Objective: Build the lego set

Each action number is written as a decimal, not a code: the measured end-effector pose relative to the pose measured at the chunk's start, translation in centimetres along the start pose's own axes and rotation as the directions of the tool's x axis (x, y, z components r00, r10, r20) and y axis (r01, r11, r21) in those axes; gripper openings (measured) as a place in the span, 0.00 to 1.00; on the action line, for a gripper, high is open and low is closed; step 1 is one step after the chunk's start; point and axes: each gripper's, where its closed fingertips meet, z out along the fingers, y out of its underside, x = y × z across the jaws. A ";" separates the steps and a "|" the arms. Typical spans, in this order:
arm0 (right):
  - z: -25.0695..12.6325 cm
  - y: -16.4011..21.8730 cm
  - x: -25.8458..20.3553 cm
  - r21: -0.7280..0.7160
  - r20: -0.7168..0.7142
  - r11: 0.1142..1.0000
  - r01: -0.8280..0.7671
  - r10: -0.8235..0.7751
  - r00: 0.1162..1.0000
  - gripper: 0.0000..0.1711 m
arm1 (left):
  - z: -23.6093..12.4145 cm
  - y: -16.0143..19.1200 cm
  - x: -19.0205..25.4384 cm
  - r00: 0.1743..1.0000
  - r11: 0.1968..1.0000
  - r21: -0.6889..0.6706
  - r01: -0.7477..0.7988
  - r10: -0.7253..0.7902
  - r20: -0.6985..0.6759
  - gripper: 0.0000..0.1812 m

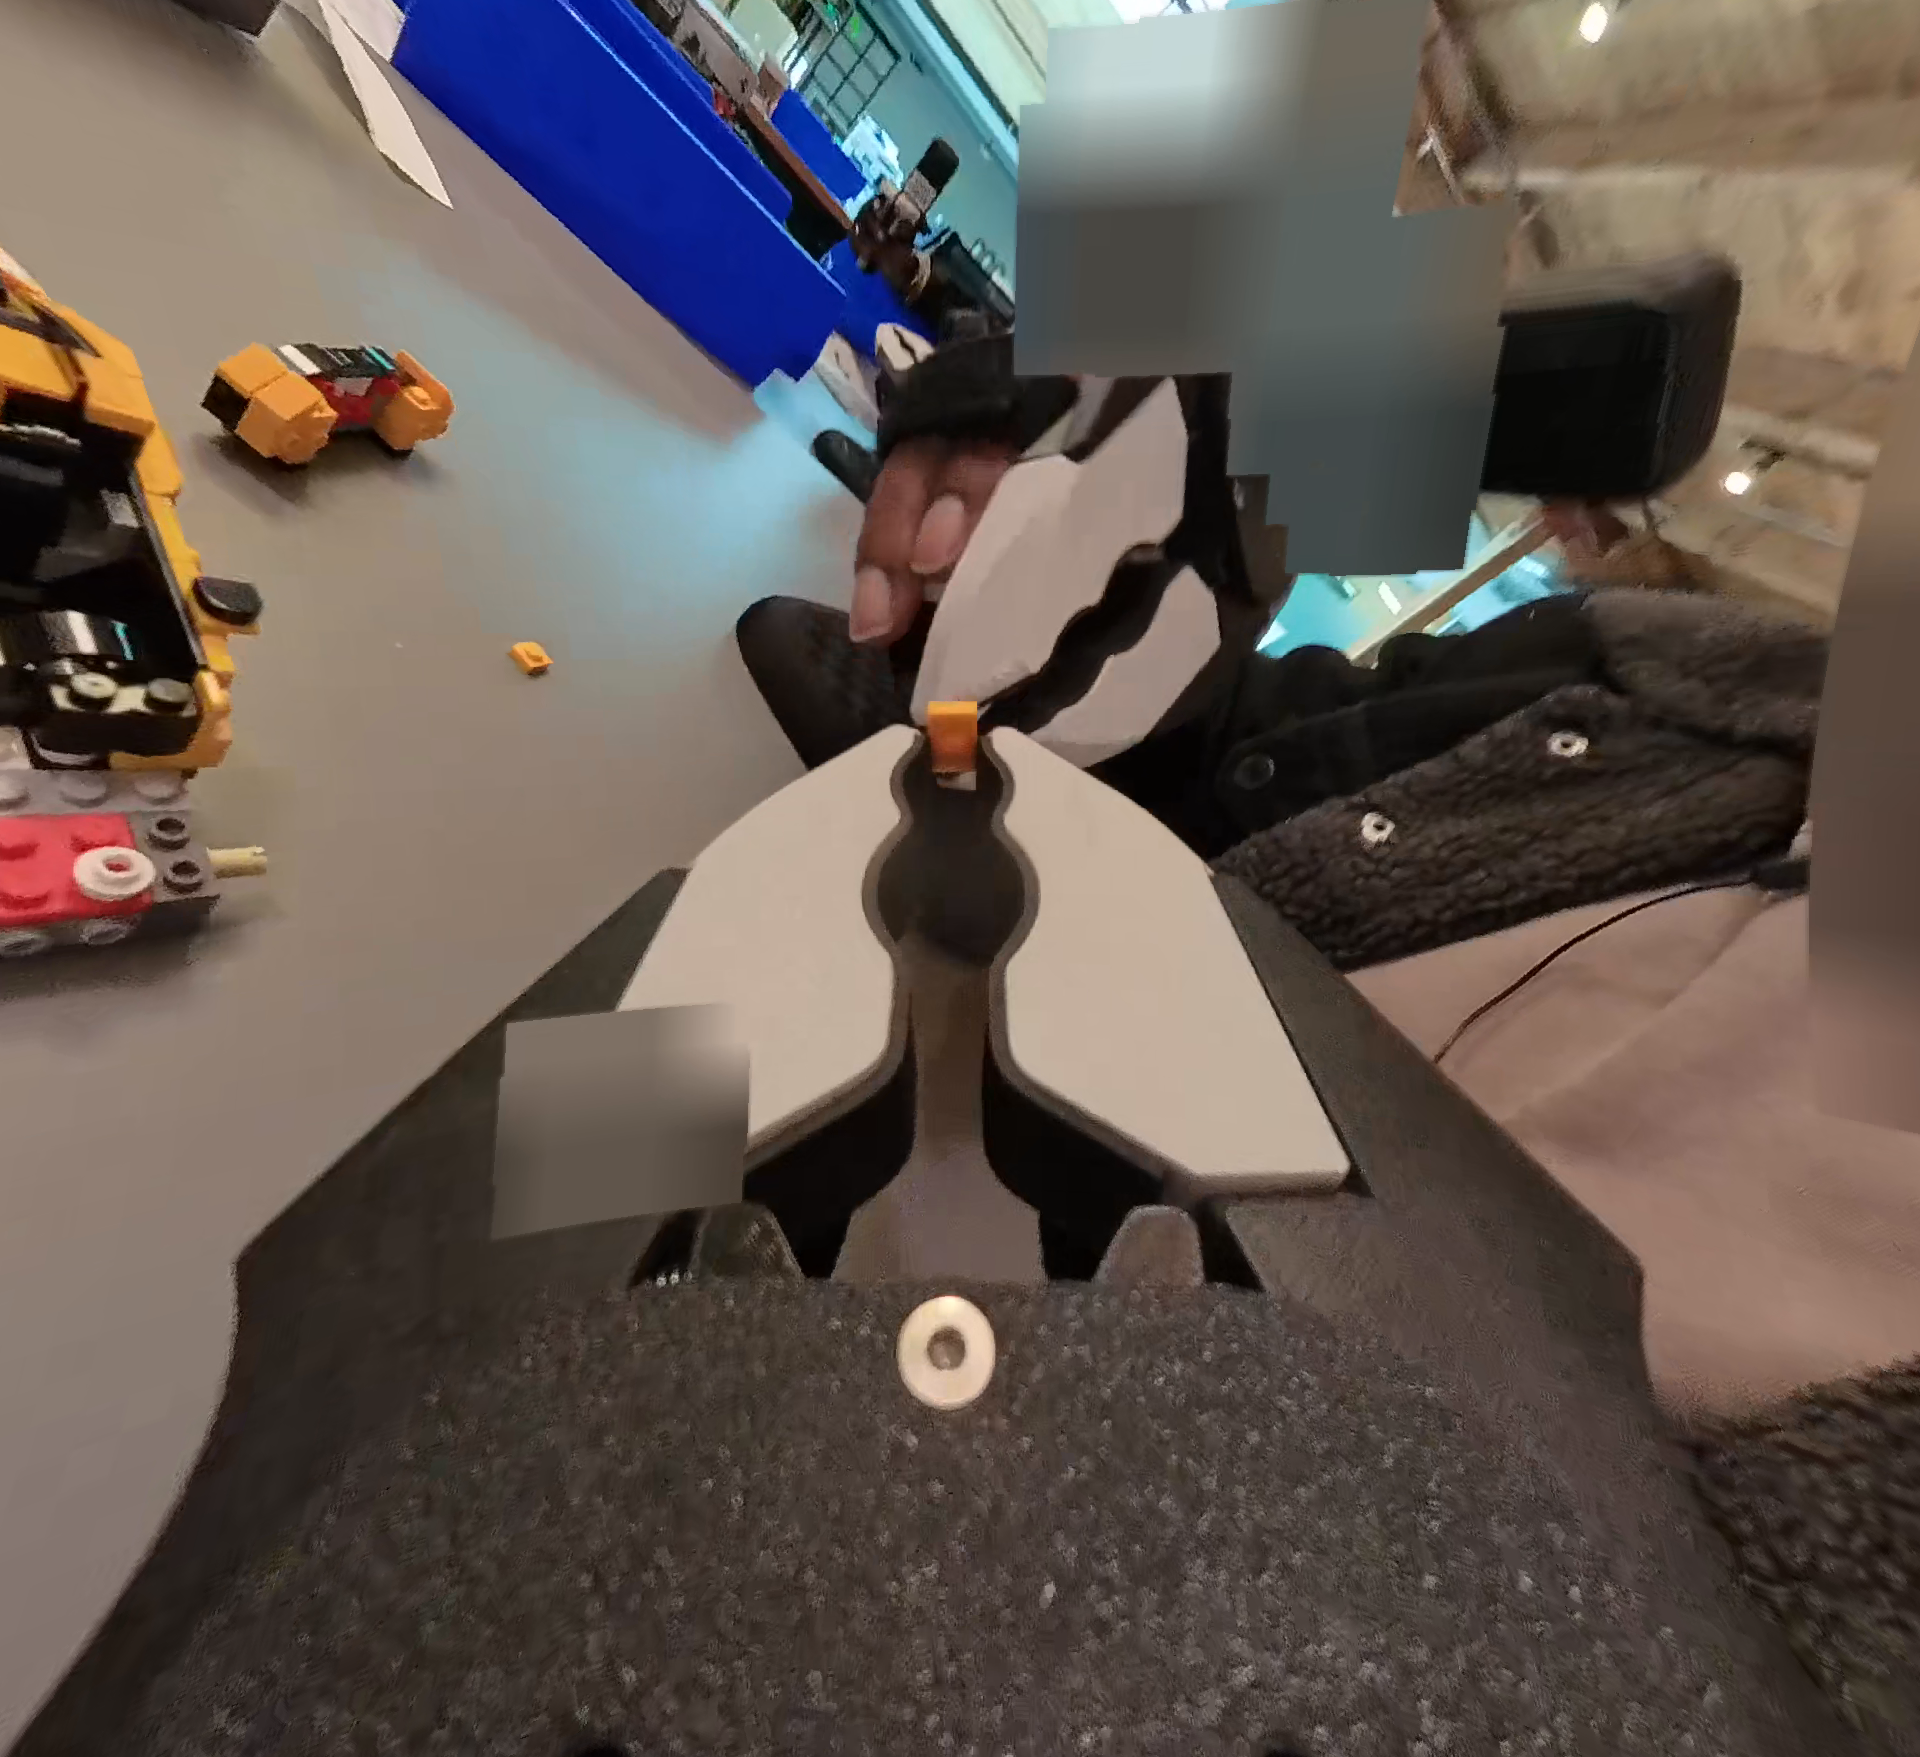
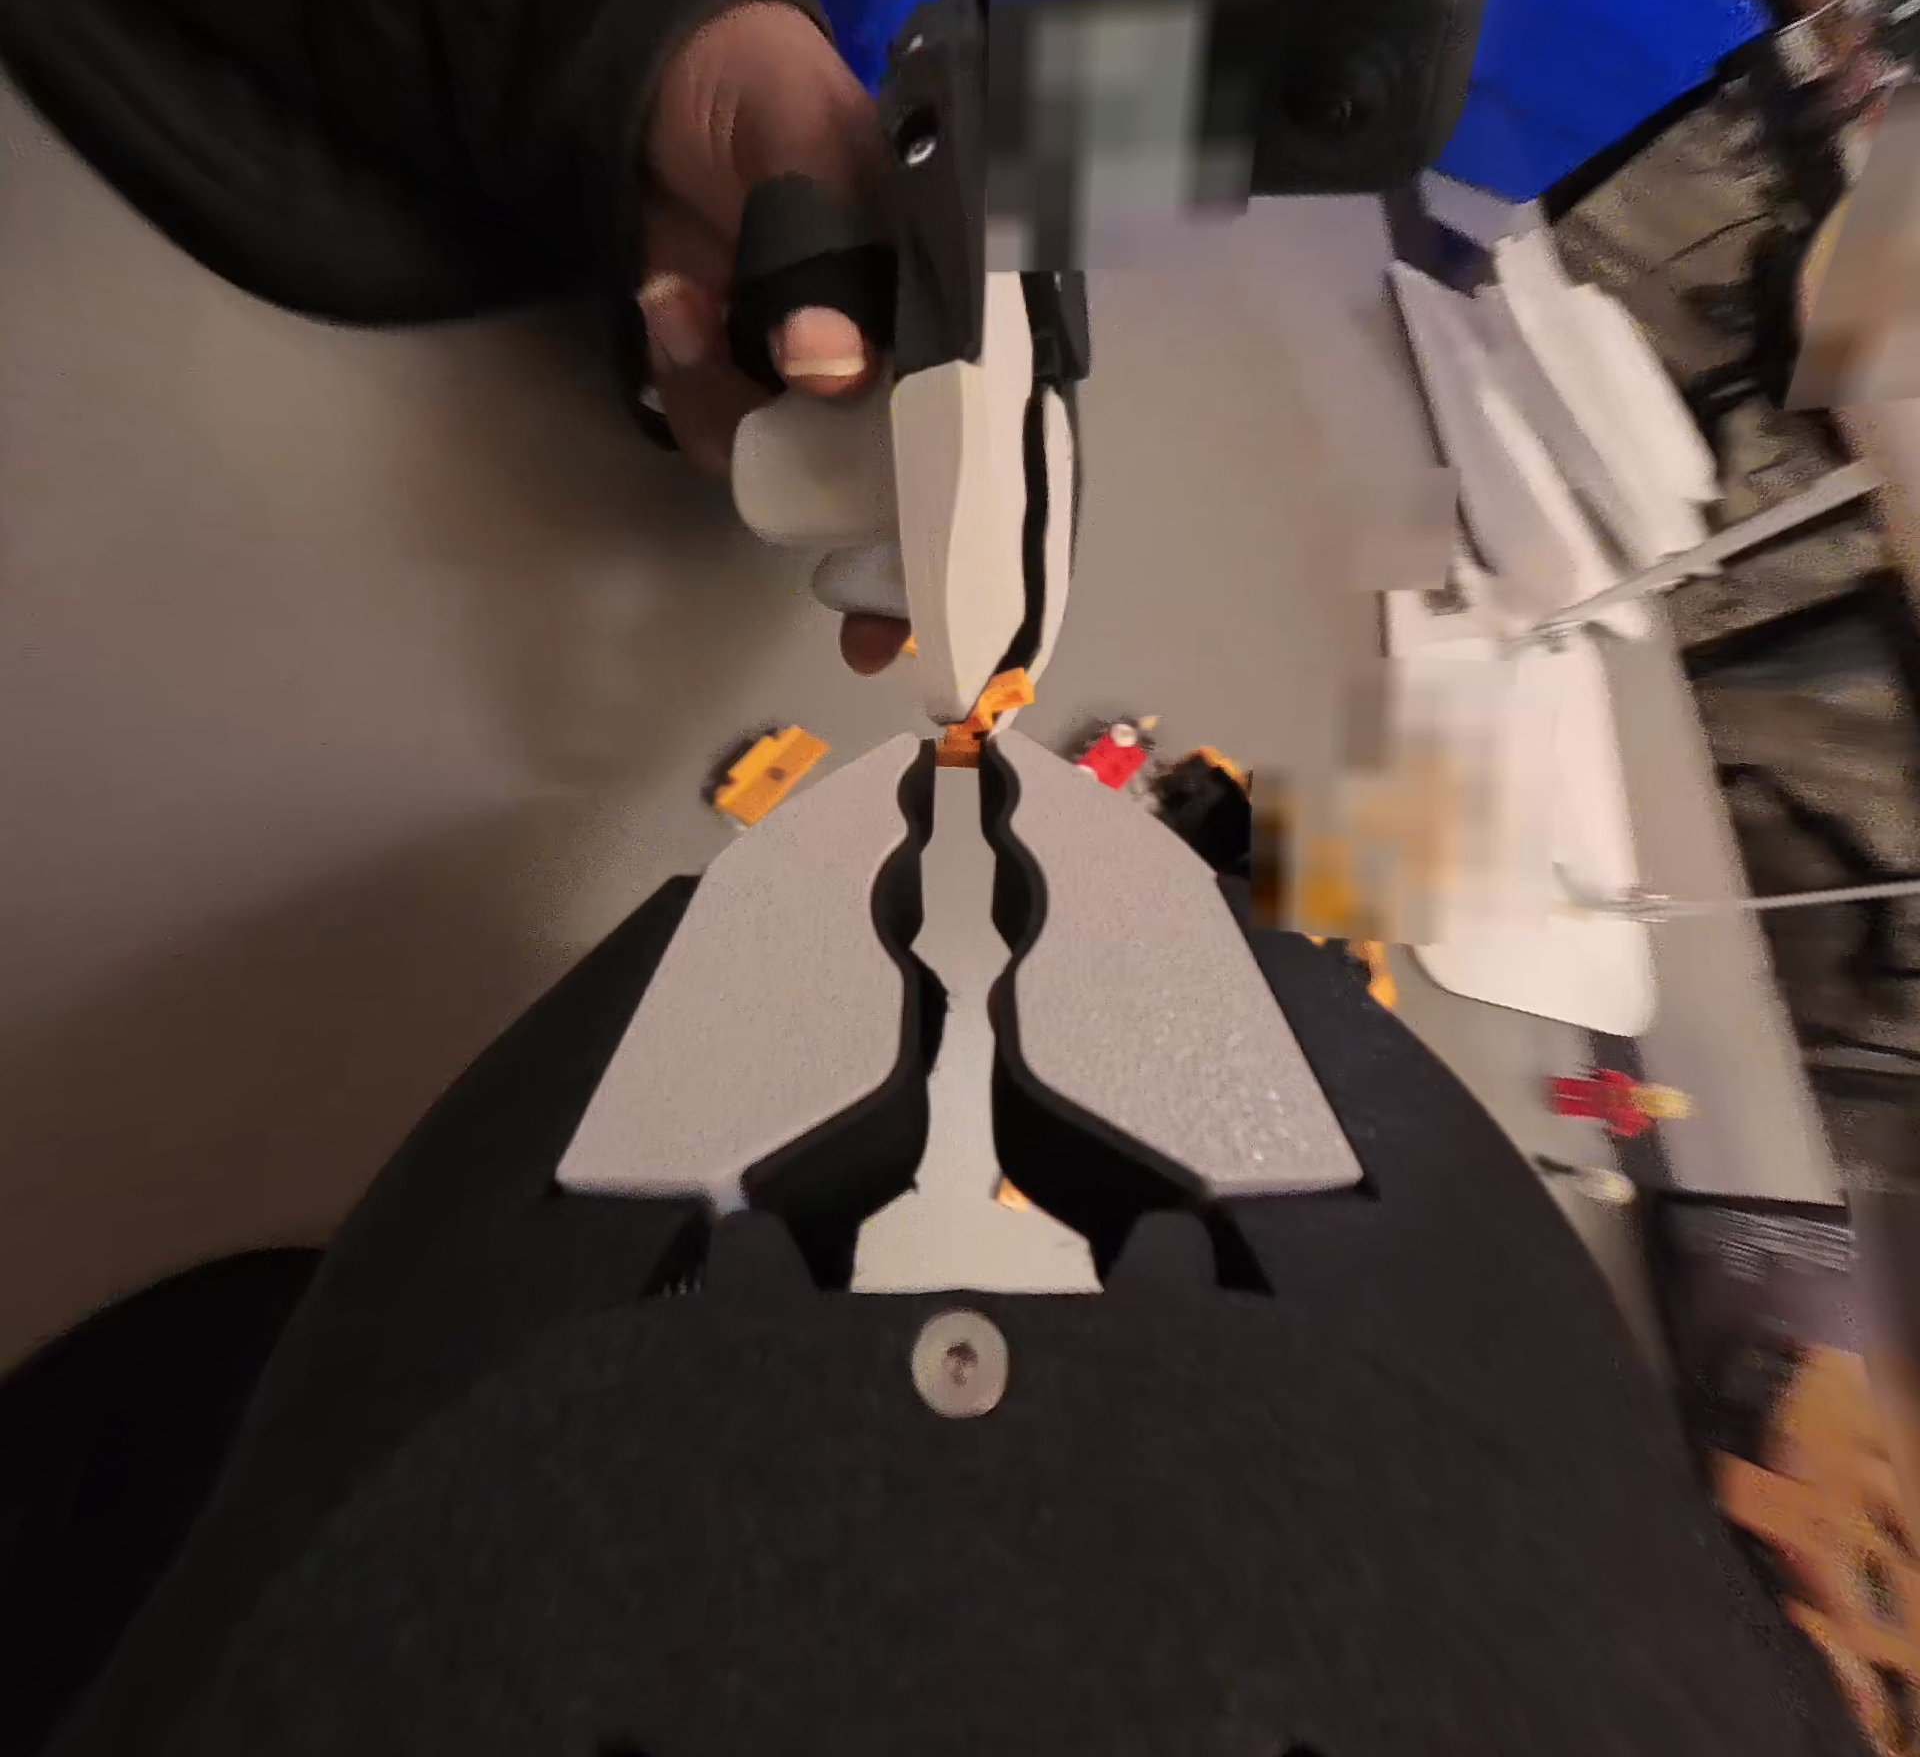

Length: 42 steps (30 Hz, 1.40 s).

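Grey table [image 1: 436, 876] in a high-ceilinged room with large windows; long blue bin [image 1: 582, 107] runs along the table's far edge, white paper sheets [image 1: 364, 55] beside it. Left gripper [image 1: 951, 751] jaws clenched on a small orange lego piece [image 1: 951, 733] at the very tips, held in the air off the table edge, over the person's dark fleece jacket [image 1: 1538, 793]. Right gripper [image 1: 987, 715] meets it tip to tip from the opposite side, the person's hand [image 1: 904, 544] around its handle. In the right wrist view the right gripper [image 2: 958, 751] jaws are nearly closed, pinching a small orange piece [image 2: 958, 743] at the tips; the left gripper [image 2: 997, 684] comes down from above, also gripping an orange piece [image 2: 1006, 694], and the two pieces touch. Cannot tell whether they are joined. The other hand [image 2: 748, 253] holds the left gripper's handle, dark sleeve behind. On the table: partly built yellow-and-black lego vehicle [image 1: 94, 585] on a grey and red base at the near left edge, a smaller orange, black and red sub-assembly [image 1: 327, 403] just beyond it, one loose small orange brick [image 1: 531, 658] toward the table middle. The right wrist view also shows a flat orange part [image 2: 769, 772], a red piece [image 2: 1112, 757] and a red minifigure [image 2: 1616, 1102] lying on the table, white instruction sheets [image 2: 1527, 772] near them.
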 end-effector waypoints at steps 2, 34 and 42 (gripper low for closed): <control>0.0 -0.1 0.4 -0.045 -0.079 0.995 0.087 -0.090 0.993 0.04 | -0.1 -0.3 0.0 0.999 0.999 0.028 0.034 -0.034 -0.005 0.04; -0.5 -2.2 1.4 -0.083 -0.316 0.925 0.371 -0.377 0.870 0.05 | -0.4 -1.2 1.9 0.985 0.984 0.059 -0.170 0.168 0.041 0.05; -1.6 -2.8 1.2 -0.038 -0.378 0.891 0.453 -0.433 0.819 0.08 | -0.6 -1.7 3.3 0.959 0.955 0.085 -0.284 0.283 0.019 0.05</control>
